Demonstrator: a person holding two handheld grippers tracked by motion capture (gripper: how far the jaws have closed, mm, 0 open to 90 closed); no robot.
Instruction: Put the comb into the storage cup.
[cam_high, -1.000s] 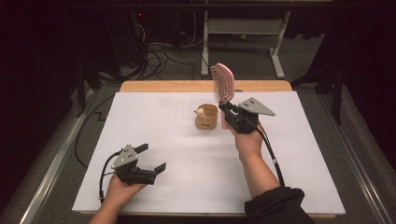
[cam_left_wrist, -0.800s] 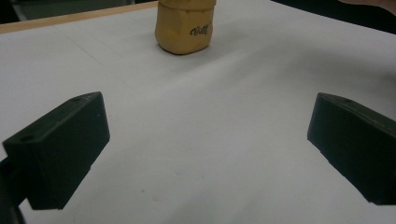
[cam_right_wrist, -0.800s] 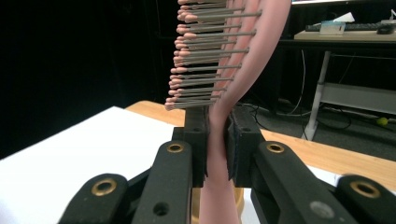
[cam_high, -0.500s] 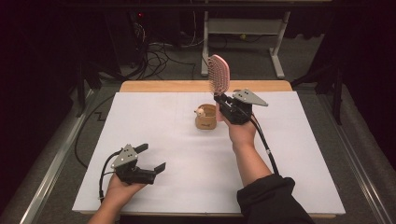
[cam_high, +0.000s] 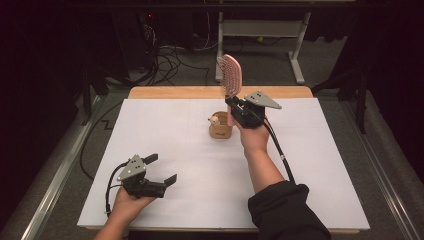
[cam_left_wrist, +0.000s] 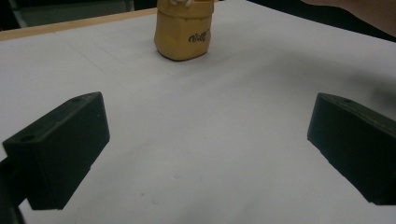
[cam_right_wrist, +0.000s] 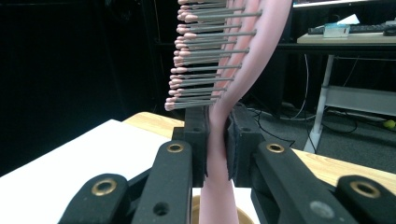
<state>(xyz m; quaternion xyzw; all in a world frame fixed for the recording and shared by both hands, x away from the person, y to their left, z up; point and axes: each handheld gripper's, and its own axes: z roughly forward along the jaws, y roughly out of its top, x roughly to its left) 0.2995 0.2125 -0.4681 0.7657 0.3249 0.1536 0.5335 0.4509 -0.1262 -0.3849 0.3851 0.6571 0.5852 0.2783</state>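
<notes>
A pink hairbrush stands upright in my right gripper, which is shut on its handle just below the bristles. The handle runs down between the pads toward the mouth of a small tan holder right below and beside the gripper. From the left gripper view the tan holder sits far ahead on the white table. My left gripper rests low at the near left of the table, open, with nothing between its fingers.
A white sheet covers the table, with a wooden edge at the back. Beyond it lie cables on the floor and a metal desk frame. The person's right forearm crosses the near right of the table.
The right gripper has carried the brush a little leftward and away, nearer over the tan holder. The left gripper has kept still.
</notes>
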